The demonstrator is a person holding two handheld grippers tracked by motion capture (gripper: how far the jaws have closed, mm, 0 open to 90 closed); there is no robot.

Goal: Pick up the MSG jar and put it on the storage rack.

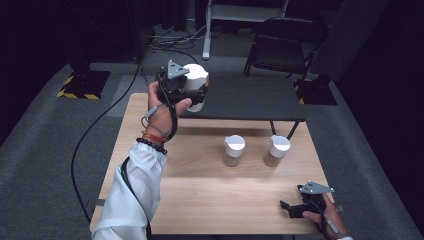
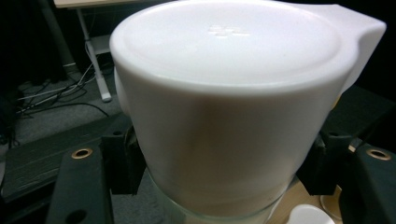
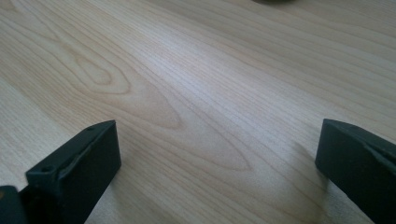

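From the high view, the left gripper was raised above the far left corner of the wooden table, its jaws clamped on a white-lidded jar held clear of the surface, beside the dark bench that stood along the table's far edge. Two more white-capped jars stood upright and a little apart toward the table's right half, the nearer-centre jar and the right-hand jar. The right gripper rested low at the near right corner, jaws spread with nothing between them. In the left gripper view, the held jar's white lid loomed close, a tab jutting from its upper right rim, and the black pads pressed against its sides just above a band of clear glass. In the right gripper view, the two black fingers stood far apart over bare, pale wood grain, grasping nothing.
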